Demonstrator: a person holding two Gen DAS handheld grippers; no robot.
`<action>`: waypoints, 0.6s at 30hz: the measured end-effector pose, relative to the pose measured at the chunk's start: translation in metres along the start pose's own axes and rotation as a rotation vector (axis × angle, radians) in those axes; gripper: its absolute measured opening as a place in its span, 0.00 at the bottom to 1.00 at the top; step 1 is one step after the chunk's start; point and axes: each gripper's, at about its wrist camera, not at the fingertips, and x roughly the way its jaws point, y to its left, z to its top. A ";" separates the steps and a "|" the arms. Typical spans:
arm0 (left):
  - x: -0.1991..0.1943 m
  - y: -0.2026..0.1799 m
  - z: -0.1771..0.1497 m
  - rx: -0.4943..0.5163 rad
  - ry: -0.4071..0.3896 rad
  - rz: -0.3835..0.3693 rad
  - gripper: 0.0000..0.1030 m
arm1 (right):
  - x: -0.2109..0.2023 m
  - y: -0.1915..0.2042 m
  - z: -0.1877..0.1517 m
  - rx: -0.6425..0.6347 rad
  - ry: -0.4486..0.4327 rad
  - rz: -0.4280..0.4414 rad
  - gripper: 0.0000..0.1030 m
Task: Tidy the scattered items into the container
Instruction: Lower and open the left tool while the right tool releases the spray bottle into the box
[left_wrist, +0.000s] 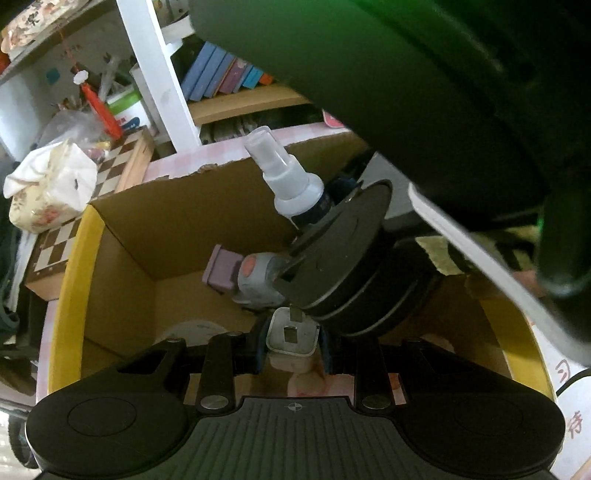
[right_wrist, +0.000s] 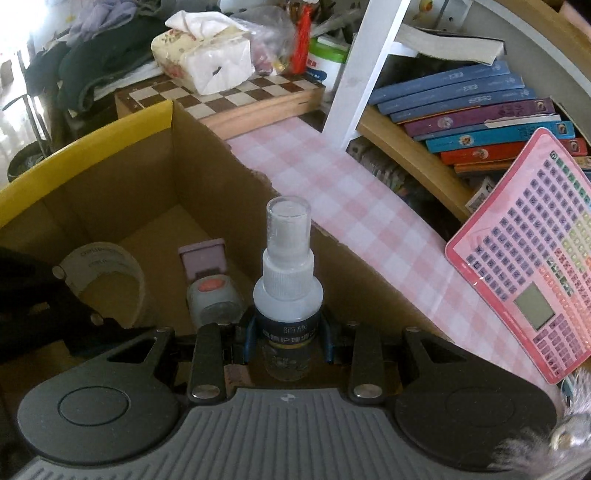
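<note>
A cardboard box (right_wrist: 207, 155) with yellow-edged flaps (left_wrist: 75, 280) stands open below both grippers. My right gripper (right_wrist: 288, 341) is shut on a small spray bottle (right_wrist: 287, 291) with a white pump and clear cap, held upright over the box's right side. The left wrist view shows that bottle (left_wrist: 291, 177) from the side. My left gripper (left_wrist: 292, 349) is shut on a white charger plug (left_wrist: 291, 334), prongs facing the camera, above the box's inside. On the box floor lie a tape roll (right_wrist: 107, 280) and a grey gadget (right_wrist: 212, 295) with an orange button and purple cap.
A pink checked tablecloth (right_wrist: 354, 206) runs beside the box. Behind it are a chessboard (right_wrist: 236, 99) bearing a tissue pack (right_wrist: 207, 62), a white post (right_wrist: 365, 66) and a shelf of books (right_wrist: 476, 107). A pink keypad toy (right_wrist: 535, 266) leans at the right.
</note>
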 end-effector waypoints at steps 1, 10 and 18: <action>0.000 0.000 0.000 -0.001 0.002 0.000 0.26 | 0.000 0.000 0.000 0.000 0.002 0.001 0.30; 0.001 -0.006 0.004 0.041 0.001 0.022 0.39 | 0.001 -0.006 0.001 0.031 -0.012 0.023 0.37; -0.021 -0.014 -0.005 0.087 -0.070 0.040 0.61 | -0.034 -0.014 -0.001 0.090 -0.114 0.067 0.57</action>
